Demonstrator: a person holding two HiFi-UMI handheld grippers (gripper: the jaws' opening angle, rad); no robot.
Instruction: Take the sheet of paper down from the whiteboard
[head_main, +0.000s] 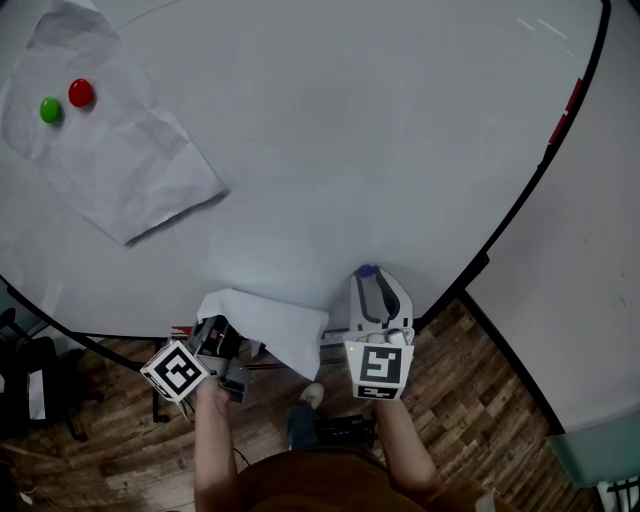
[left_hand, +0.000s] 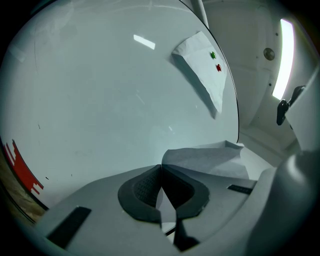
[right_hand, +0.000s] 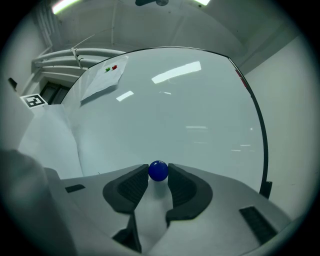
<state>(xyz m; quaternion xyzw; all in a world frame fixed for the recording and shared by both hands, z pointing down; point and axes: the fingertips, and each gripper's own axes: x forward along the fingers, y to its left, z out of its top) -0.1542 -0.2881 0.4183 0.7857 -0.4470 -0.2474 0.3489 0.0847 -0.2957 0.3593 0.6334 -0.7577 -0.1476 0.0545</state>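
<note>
At the upper left of the whiteboard (head_main: 330, 150), a creased pinned sheet of paper (head_main: 120, 170) lies flat against the surface. A green magnet (head_main: 50, 109) and a red magnet (head_main: 81, 93) sit side by side near its top corner. The same sheet shows far off in the left gripper view (left_hand: 202, 75), with both magnets on it.

Lower down, at the board's bottom edge, the left gripper (head_main: 218, 335) points level at the board. Its jaws are pressed together on a corner of a loose sheet of paper (head_main: 272, 325). In the left gripper view (left_hand: 161, 169) the paper (left_hand: 205, 157) runs between the dark ribbed pads and curls up and away to the right of them. No magnet is on it. Whether its far edge touches the board cannot be told.

Just to the right, the right gripper (head_main: 368, 280) also faces the board. Its jaws stand apart and pinch a round blue magnet (head_main: 366, 270) between their tips. The right gripper view (right_hand: 158, 176) shows the ball (right_hand: 158, 170) touching both pads, right at the board's surface, and the loose sheet (right_hand: 55, 135) hanging to the left.

Further right runs the board's black frame (head_main: 520, 205), with red marks (head_main: 572, 95) beside it, then a pale wall. A wooden floor (head_main: 470, 400) lies below.
</note>
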